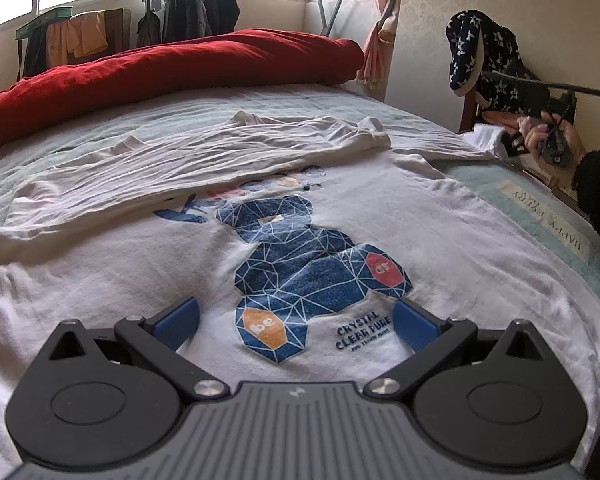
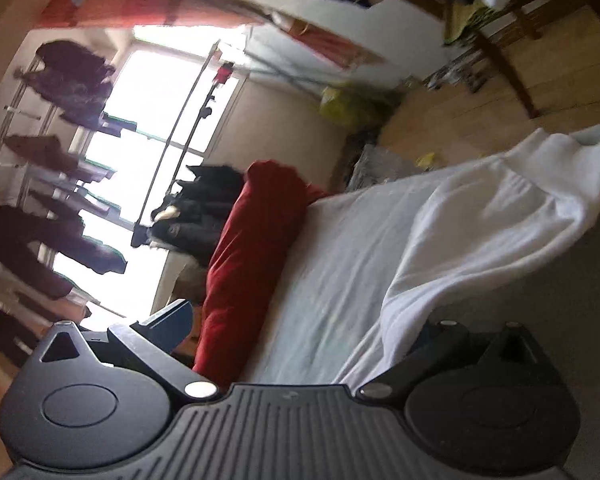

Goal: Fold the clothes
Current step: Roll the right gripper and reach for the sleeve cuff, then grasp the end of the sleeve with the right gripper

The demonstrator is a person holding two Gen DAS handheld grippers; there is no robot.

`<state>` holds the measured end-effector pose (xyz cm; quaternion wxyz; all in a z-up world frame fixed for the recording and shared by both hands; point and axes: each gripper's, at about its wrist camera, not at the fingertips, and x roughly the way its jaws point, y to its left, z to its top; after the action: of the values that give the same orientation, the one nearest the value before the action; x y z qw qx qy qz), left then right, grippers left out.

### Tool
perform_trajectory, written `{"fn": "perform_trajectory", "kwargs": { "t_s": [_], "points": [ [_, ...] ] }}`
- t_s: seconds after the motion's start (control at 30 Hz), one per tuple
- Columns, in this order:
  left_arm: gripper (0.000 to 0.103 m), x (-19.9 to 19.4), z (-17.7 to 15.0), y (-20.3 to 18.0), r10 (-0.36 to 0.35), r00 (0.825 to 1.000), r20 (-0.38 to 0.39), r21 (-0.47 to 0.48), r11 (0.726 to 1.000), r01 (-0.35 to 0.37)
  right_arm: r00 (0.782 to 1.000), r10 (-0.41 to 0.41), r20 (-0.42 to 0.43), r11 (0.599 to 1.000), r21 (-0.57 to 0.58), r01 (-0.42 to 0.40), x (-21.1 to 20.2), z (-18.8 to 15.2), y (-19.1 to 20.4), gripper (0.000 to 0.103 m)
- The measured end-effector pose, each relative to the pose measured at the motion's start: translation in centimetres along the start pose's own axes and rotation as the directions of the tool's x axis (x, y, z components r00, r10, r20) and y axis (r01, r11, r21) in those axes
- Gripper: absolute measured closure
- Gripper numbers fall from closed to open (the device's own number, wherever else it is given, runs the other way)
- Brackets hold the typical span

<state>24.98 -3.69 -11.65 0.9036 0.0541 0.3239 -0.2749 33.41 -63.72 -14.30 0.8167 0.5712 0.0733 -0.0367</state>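
Left wrist view: we see the white T-shirt (image 1: 148,264) spread on the bed (image 1: 540,208) just ahead of our left tongs (image 1: 296,326) — fingers apart, empty. Our right tongs (image 2: 300,328), tilted sideways, look parted — white cloth (image 2: 480,232) drapes over one finger, perhaps to carry a fold.
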Motion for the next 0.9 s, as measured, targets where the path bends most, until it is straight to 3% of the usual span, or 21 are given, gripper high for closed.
{"fn": "perform_trajectory", "kwargs": {
  "t_s": [0.1,0.43,0.9],
  "points": [
    [0.001,-0.1,0.1,0.0,0.003,1.0,-0.003,0.003,1.0,-0.003,0.999,0.039,-0.036,0.999,-0.008,-0.039,0.3,-0.7,1.5,0.0],
    [0.001,-1.4,0.4,0.3,0.044,0.999,-0.015,0.009,0.999,-0.044,0.988,0.049,-0.147,0.996,-0.062,-0.059,1.0,-4.3,6.4,0.0],
    [0.001,-3.5,0.3,1.6,0.084,0.996,-0.001,0.015,0.996,-0.084,0.952,0.122,-0.281,0.979,-0.124,-0.162,2.7,-9.9,14.8,0.0]
  ]
}}
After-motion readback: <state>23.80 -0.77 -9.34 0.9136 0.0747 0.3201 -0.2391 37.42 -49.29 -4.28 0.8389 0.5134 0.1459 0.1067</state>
